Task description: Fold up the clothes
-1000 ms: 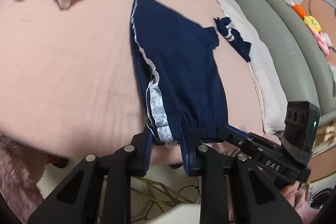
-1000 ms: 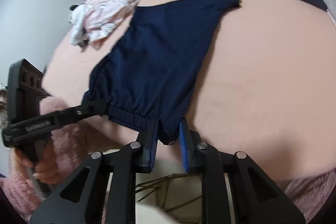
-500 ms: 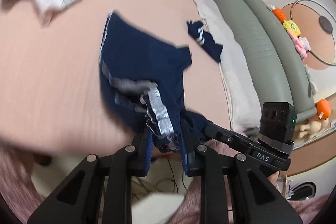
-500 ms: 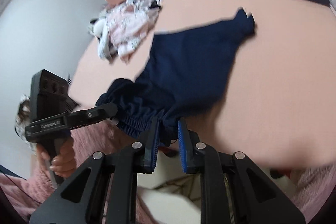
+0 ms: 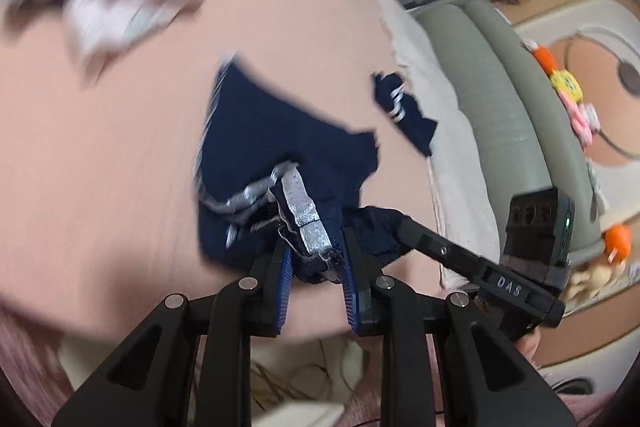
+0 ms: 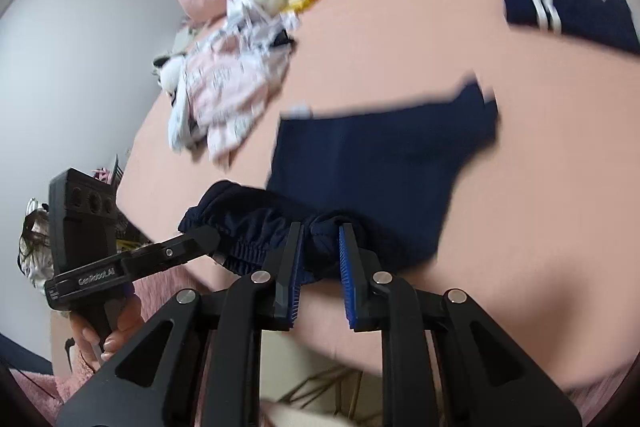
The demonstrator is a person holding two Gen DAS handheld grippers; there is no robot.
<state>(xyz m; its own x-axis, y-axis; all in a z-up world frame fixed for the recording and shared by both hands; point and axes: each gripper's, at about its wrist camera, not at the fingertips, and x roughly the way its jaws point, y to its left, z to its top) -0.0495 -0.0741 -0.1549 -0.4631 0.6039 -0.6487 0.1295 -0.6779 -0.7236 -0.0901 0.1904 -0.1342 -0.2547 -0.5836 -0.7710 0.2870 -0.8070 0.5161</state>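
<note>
Left wrist view: both grippers, left gripper (image 5: 314, 269) and right gripper (image 6: 318, 267), pinch the blue shorts (image 6: 372, 163); pink clothes pile (image 6: 224, 95) and a dark top (image 6: 576, 15) lie well apart on the bed (image 6: 520, 219)

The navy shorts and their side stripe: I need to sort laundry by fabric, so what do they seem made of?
Navy shorts: apparently a thin, smooth synthetic knit; they drape limply and the waistband is gathered elastic. Side stripe: a silvery, glittery trim, fraying at its end. Blur leaves the weave unclear.

A: What sort of room is it?
B: A bedroom: a bed under a peach sheet (image 5: 100, 147), a grey-green padded bumper (image 5: 516, 131) alongside.
A: The walls?
B: A plain pale wall (image 6: 80, 39), evenly lit.
</note>
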